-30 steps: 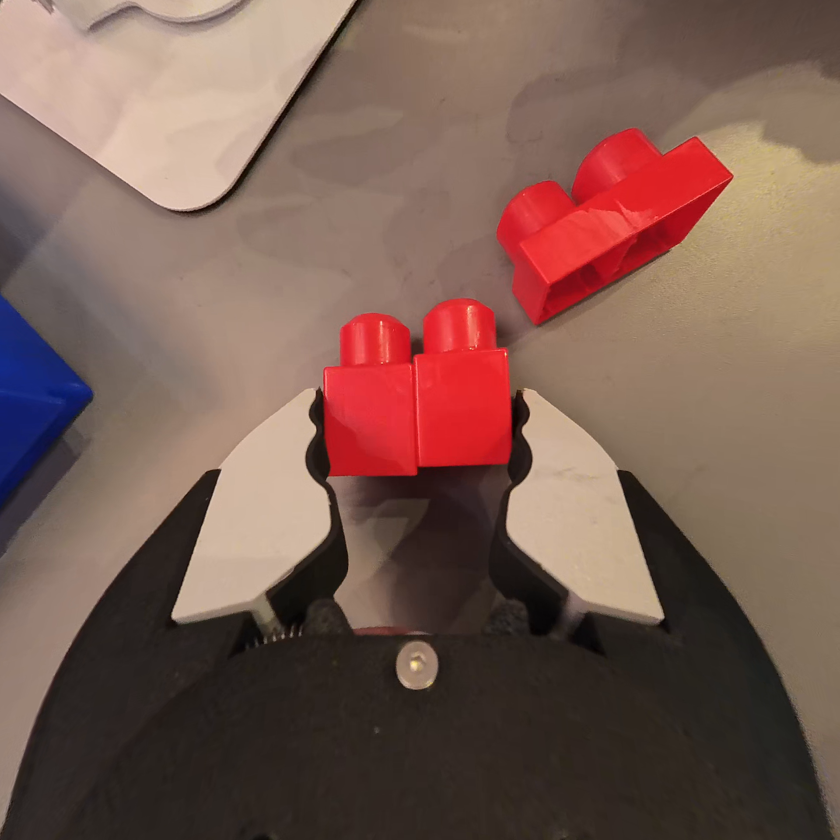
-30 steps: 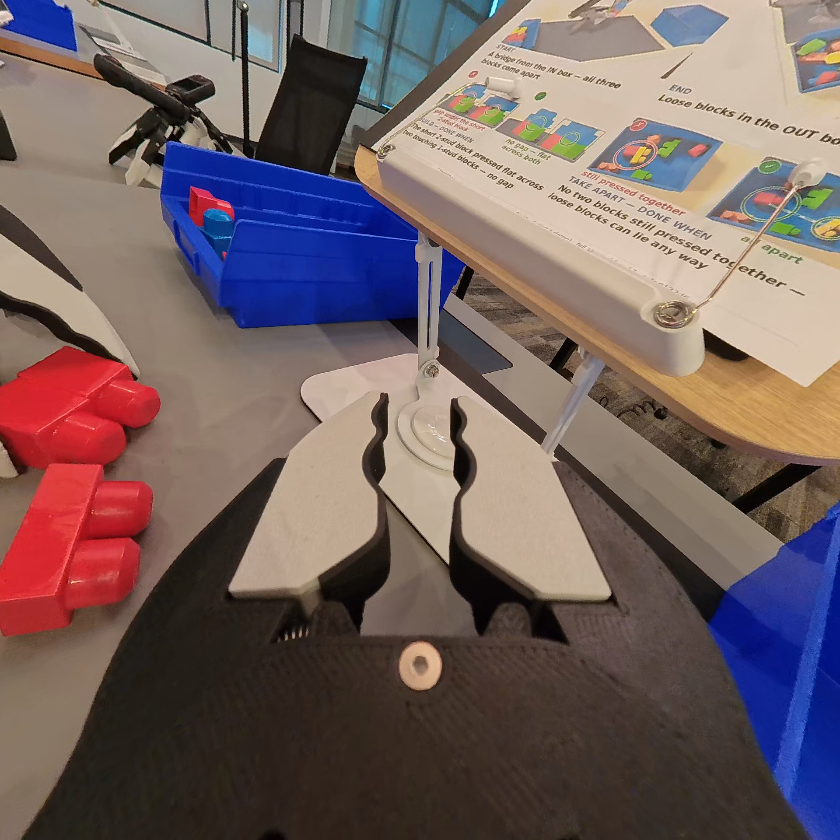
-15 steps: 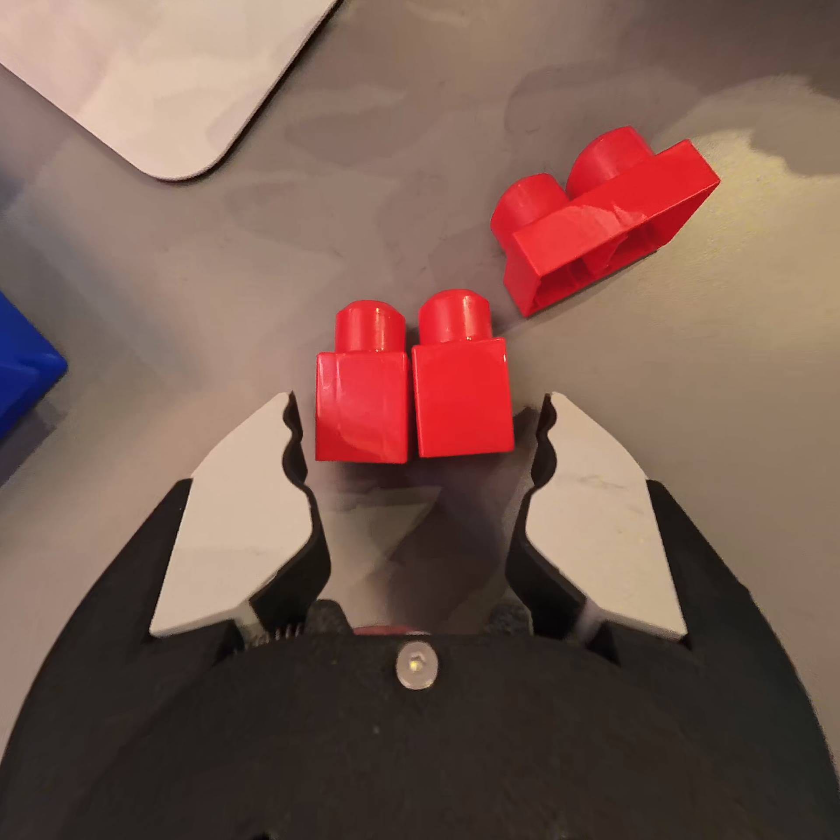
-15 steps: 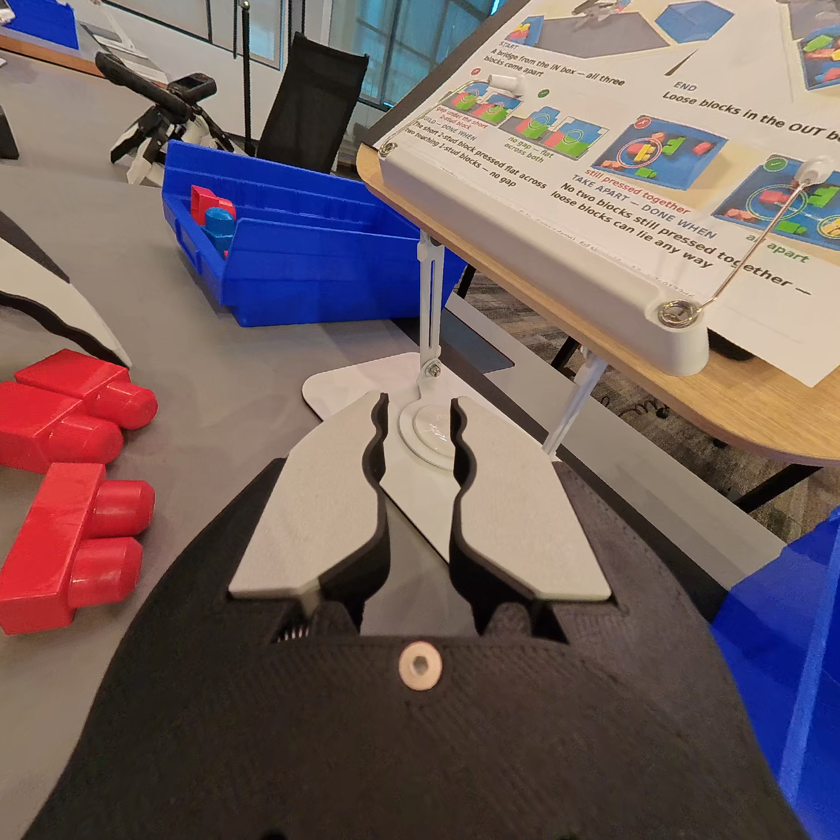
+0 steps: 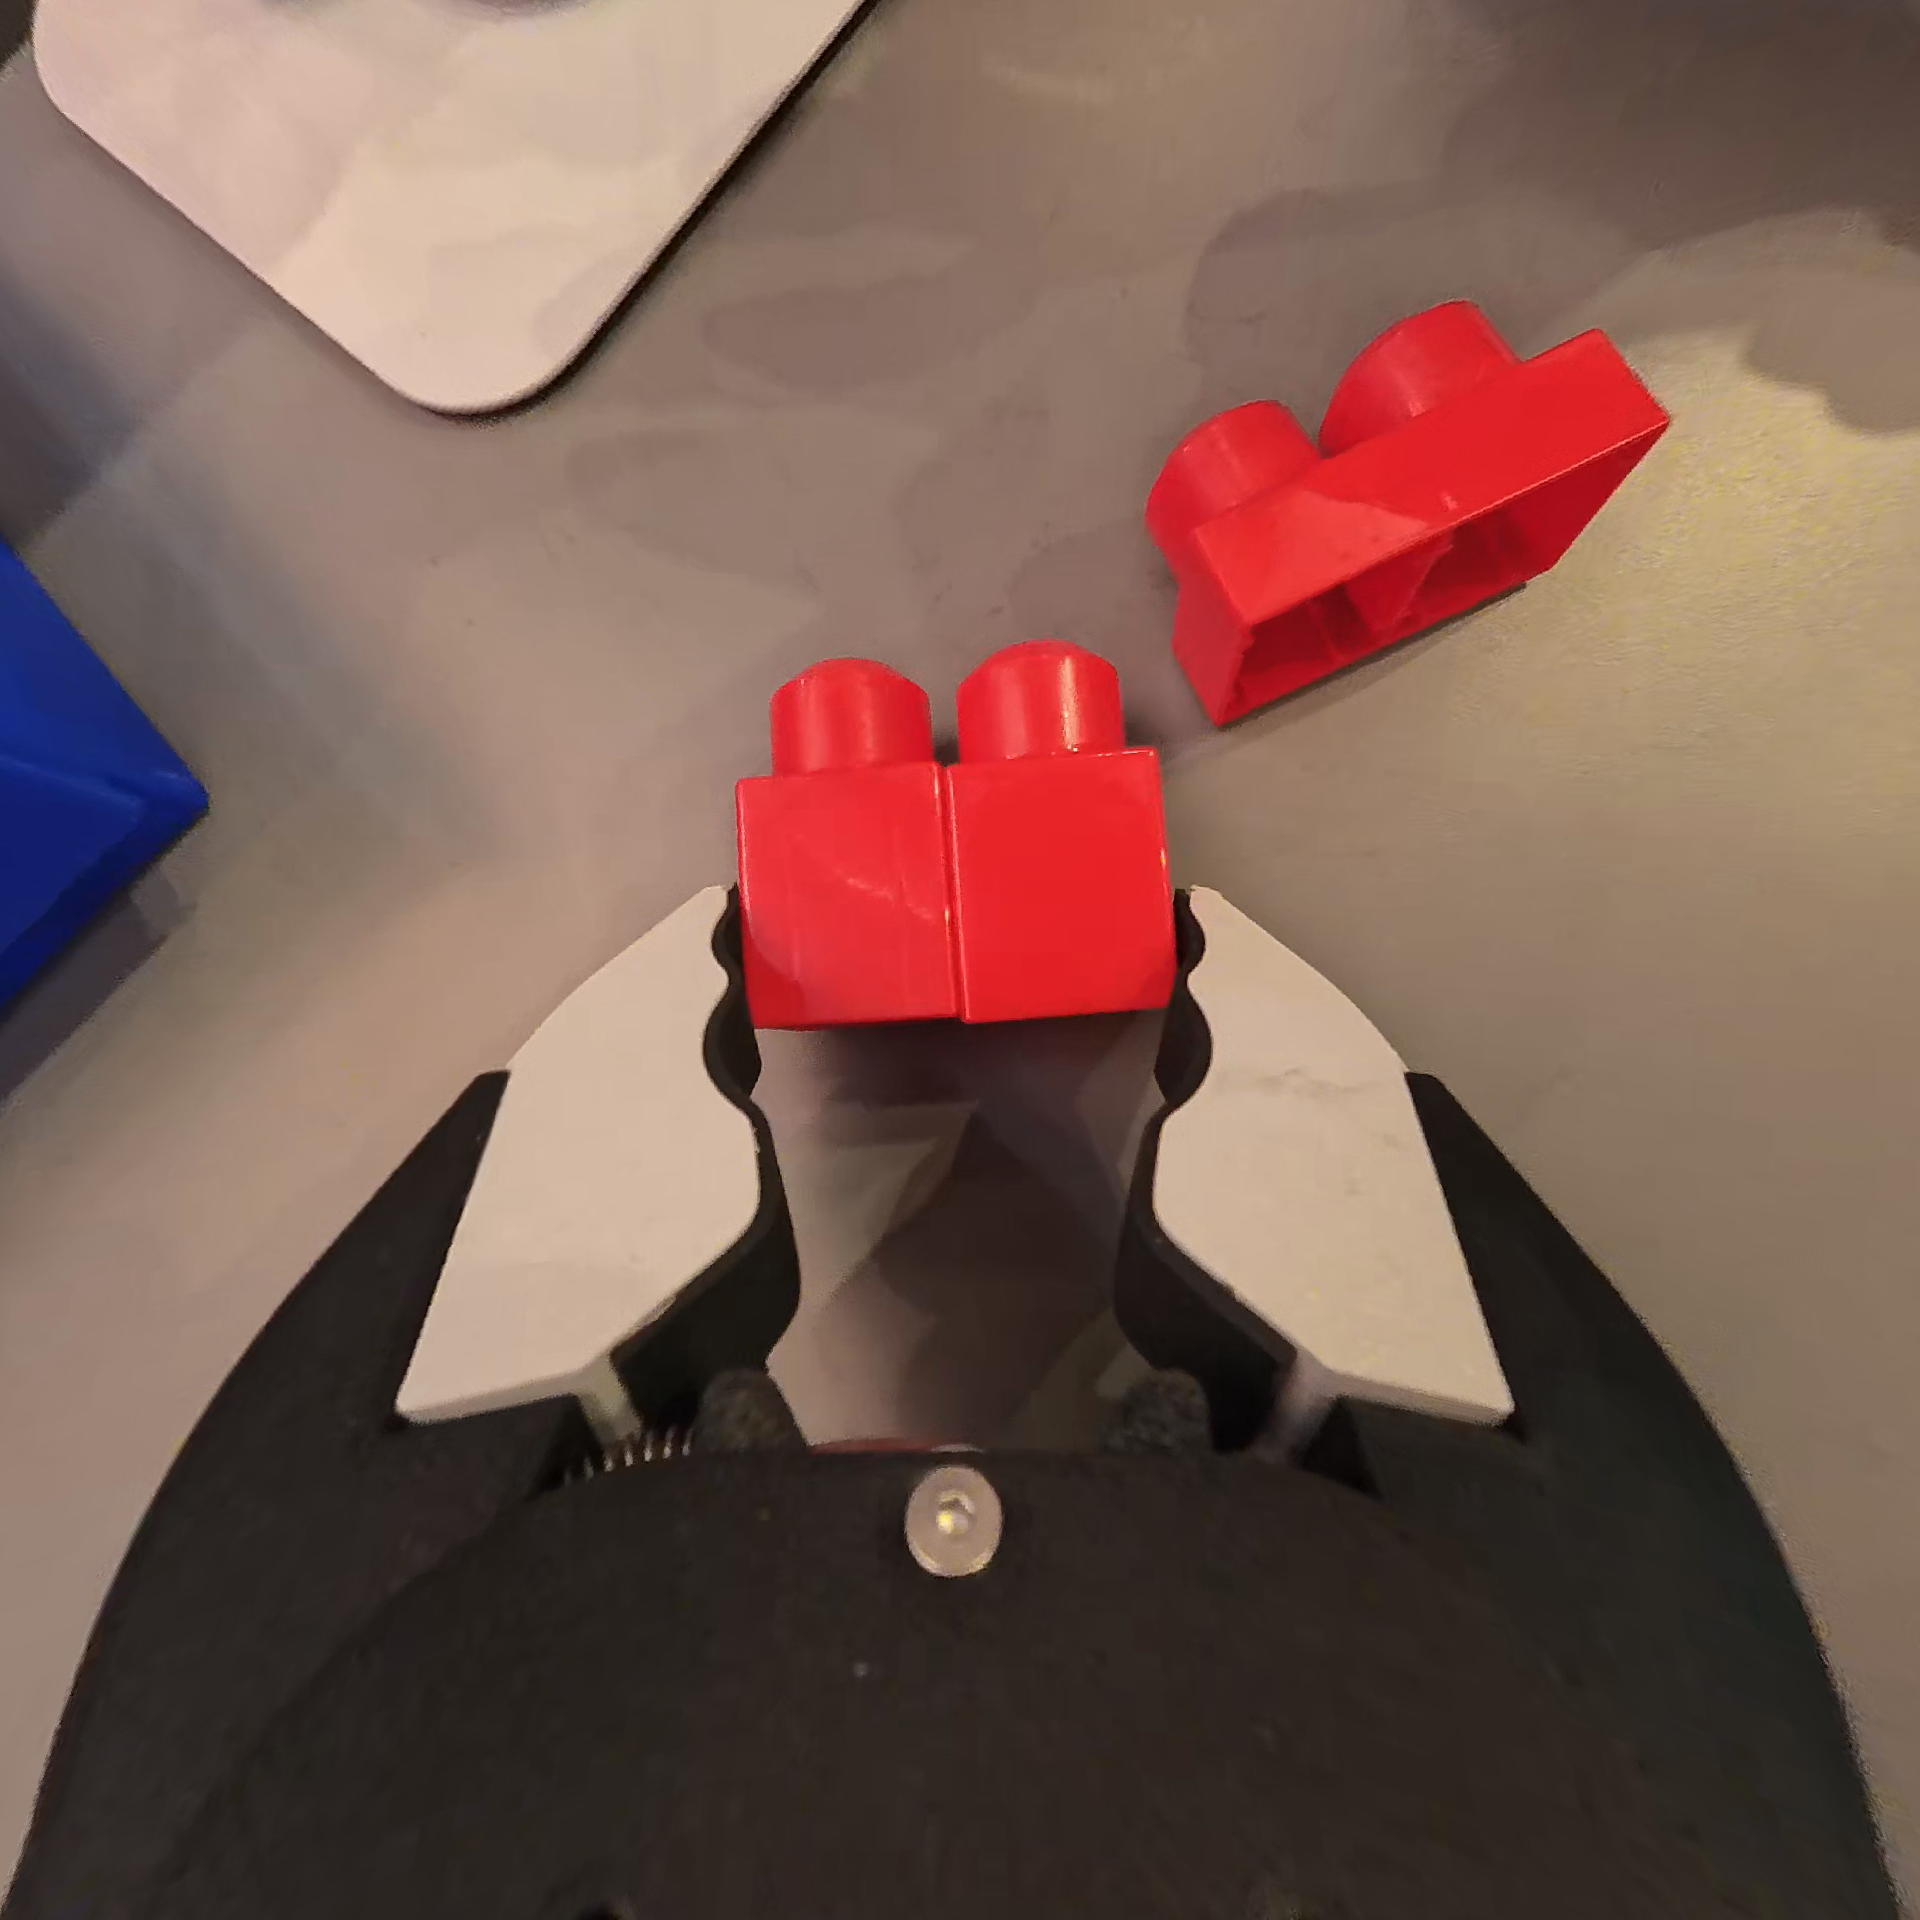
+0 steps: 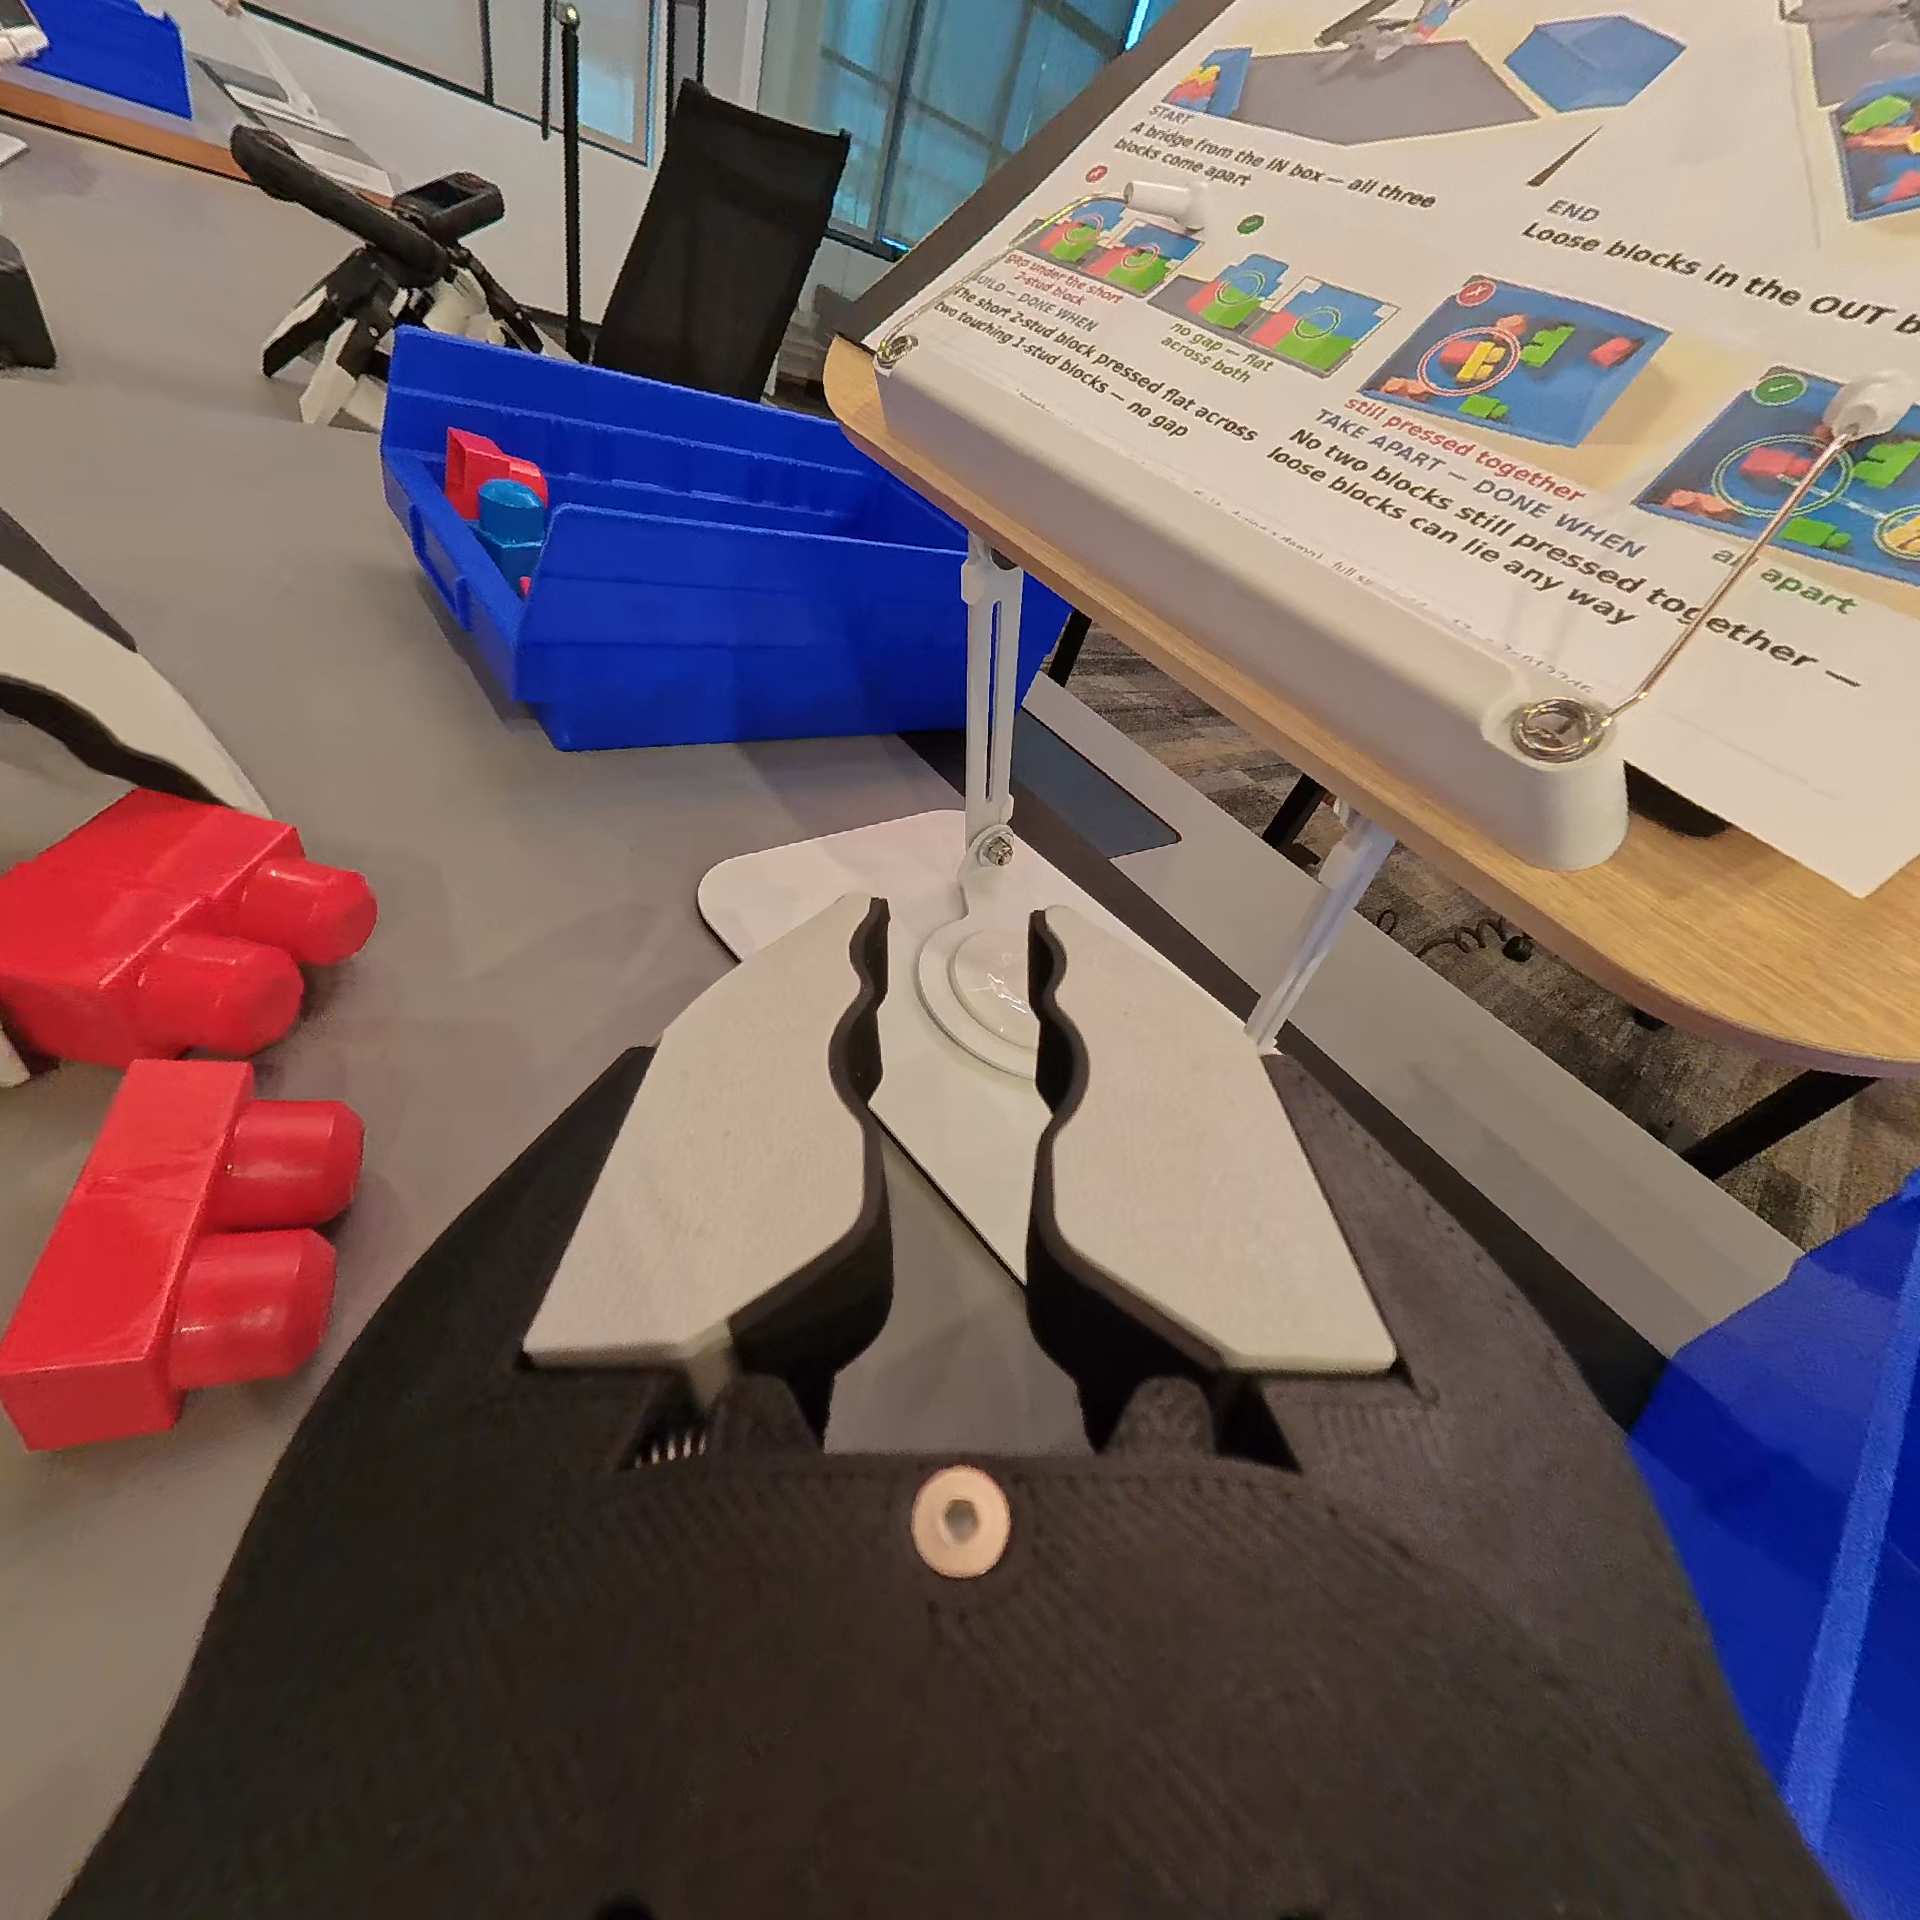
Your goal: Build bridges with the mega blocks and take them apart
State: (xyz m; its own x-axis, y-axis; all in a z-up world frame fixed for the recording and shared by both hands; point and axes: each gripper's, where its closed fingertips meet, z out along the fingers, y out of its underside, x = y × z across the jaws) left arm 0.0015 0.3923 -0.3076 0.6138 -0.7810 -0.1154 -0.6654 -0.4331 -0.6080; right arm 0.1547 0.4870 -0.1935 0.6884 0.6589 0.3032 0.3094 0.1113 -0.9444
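Currently no bridge stands. The two-stud block (image 5: pixel 1392 520) lies tipped at upper right of the left wrist view, long axis diagonal. Two one-stud blocks (image 5: pixel 951 894), centre frame, studs pointing up-frame, are pinched together by the left claw (image 5: pixel 954 935). The right claw (image 6: pixel 956 997) is slightly spread, empty. Capping remains.

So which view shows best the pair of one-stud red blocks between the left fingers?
The left wrist view: the pair lies centred, side by side, with a left gripper pad against each outer face. The right wrist view shows the pair only at its left edge, at an angle, partly cut off by a left finger.
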